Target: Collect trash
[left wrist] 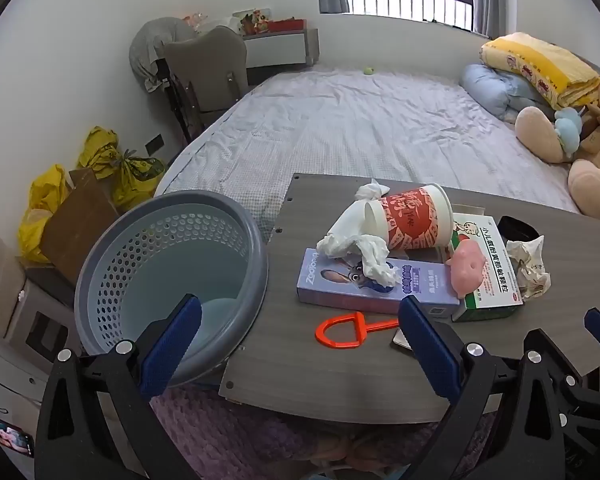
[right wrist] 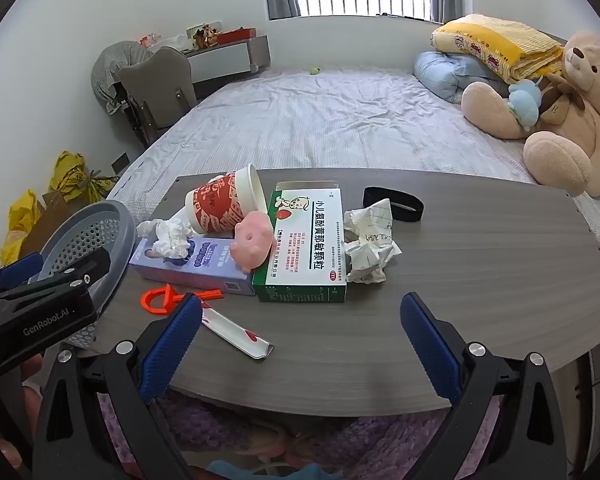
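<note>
Both wrist cams sit low at the table's [left wrist: 340, 380] near edge facing the bed [right wrist: 320, 120]; left one's by the basket [left wrist: 168, 280], trash pile shared.

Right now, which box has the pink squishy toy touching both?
Neither alone: the pink toy straddles the purple box and green-and-white medicine box.

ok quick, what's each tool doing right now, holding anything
Left tool: open, holding nothing, over the gap between basket and table.
Right tool: open, holding nothing, above the table's near edge.
</note>
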### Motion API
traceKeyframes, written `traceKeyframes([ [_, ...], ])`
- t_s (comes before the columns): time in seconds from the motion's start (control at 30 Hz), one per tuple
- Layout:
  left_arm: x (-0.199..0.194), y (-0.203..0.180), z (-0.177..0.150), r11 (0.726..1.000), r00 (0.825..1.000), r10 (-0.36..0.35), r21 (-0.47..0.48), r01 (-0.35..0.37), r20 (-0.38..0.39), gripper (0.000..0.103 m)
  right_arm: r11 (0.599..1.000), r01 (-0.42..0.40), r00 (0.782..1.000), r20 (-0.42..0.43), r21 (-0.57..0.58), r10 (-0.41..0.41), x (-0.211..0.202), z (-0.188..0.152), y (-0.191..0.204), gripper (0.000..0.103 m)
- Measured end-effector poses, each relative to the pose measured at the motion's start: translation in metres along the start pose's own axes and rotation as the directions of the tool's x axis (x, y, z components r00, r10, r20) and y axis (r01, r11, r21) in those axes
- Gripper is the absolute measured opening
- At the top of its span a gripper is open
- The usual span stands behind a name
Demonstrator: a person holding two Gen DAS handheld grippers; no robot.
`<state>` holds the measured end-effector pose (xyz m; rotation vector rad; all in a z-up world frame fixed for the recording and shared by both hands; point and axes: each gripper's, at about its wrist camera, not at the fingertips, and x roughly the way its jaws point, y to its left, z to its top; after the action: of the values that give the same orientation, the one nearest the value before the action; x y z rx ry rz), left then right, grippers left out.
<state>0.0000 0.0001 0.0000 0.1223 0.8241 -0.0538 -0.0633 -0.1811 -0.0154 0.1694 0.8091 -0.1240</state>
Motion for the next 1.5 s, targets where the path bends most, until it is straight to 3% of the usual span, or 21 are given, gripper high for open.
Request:
traceKeyframes([
  [1.5,-0.023,0.004,-0.006,1.0,0.999,0.002,0.012,-0.003,0.047,0.097,1.0,0.005,0.999,0.049,-0.004,-0.005,-0.027,-0.001,0.002,0.095],
])
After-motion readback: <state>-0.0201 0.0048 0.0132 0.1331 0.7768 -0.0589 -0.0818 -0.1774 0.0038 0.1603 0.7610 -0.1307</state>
